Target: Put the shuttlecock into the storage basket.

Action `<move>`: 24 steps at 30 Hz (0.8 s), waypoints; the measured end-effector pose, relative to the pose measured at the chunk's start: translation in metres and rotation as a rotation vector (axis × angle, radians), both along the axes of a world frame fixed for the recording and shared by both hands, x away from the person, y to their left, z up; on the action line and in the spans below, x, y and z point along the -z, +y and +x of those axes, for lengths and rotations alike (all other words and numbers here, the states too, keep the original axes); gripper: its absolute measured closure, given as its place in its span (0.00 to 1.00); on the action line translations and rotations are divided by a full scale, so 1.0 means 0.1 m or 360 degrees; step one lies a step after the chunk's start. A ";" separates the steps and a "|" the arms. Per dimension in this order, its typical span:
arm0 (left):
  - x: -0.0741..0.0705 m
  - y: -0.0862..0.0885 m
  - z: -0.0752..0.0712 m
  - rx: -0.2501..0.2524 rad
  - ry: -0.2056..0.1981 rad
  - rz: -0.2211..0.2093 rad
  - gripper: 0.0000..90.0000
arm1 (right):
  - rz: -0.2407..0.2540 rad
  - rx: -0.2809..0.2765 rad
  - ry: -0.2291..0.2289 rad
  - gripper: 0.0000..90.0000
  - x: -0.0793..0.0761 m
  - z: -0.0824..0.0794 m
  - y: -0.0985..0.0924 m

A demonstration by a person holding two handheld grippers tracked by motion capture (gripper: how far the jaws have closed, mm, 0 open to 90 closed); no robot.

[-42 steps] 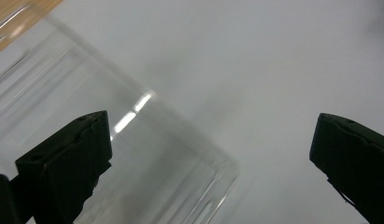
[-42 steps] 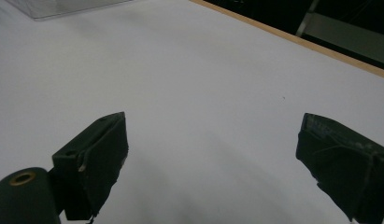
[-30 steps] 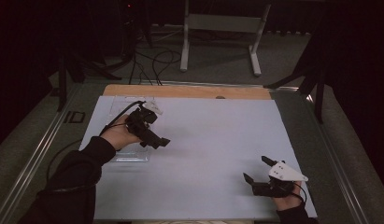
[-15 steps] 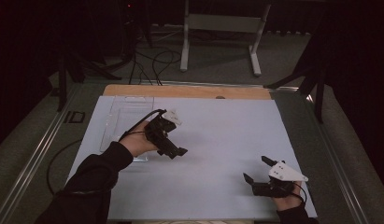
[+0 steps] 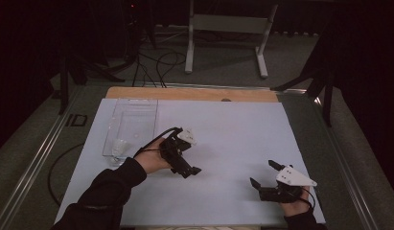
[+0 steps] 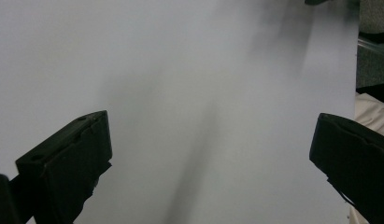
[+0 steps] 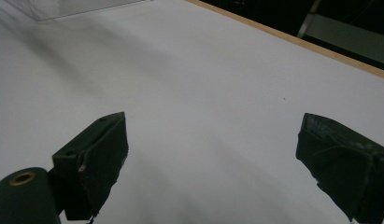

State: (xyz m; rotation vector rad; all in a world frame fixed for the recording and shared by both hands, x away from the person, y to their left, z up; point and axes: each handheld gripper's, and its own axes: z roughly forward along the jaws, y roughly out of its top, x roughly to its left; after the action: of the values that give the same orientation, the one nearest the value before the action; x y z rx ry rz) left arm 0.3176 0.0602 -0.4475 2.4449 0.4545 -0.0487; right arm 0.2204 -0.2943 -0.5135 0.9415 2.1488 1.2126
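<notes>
Tray [image 5: 132,125], clear plastic, lies on the white sheet [image 5: 233,129] behind and left of the left gripper [image 5: 187,165], long axis running away from the person. That gripper is nearer, jaws wide apart and empty. The right gripper [image 5: 264,176], well apart from the tray, also gapes empty.

place: lab or recording studio | signs: white sheet [image 5: 223,139] over a wooden table [image 5: 190,94], metal rails [image 5: 36,158] along its sides | beyond: dark carpet, cables [image 5: 158,62], grey stand legs [image 5: 228,28], black surroundings
</notes>
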 end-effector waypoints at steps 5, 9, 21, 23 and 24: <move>0.16 0.05 -0.06 0.0006 0.0007 -0.0004 0.00 | -0.0002 -0.0006 0.0000 0.10 0.00 0.00 0.01; 0.26 0.11 -0.12 0.0013 0.0015 -0.0015 0.00 | -0.0002 -0.0007 0.0003 0.10 0.00 0.00 0.01; 0.44 0.43 -0.35 -0.0004 -0.0047 -0.0043 0.00 | -0.0008 -0.0011 0.0007 0.10 0.00 0.00 0.01; 0.46 0.48 -0.39 -0.0022 -0.0054 -0.0045 0.00 | -0.0007 -0.0010 0.0009 0.10 0.00 0.00 0.01; 0.47 0.51 -0.40 -0.0027 -0.0057 -0.0041 0.00 | -0.0006 -0.0010 0.0011 0.10 0.00 0.00 0.02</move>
State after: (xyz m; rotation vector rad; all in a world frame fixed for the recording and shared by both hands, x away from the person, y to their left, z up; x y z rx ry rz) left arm 0.2771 0.1114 -0.4944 2.4127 0.4560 -0.0035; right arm 0.2204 -0.2927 -0.5138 0.9392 2.1602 1.2096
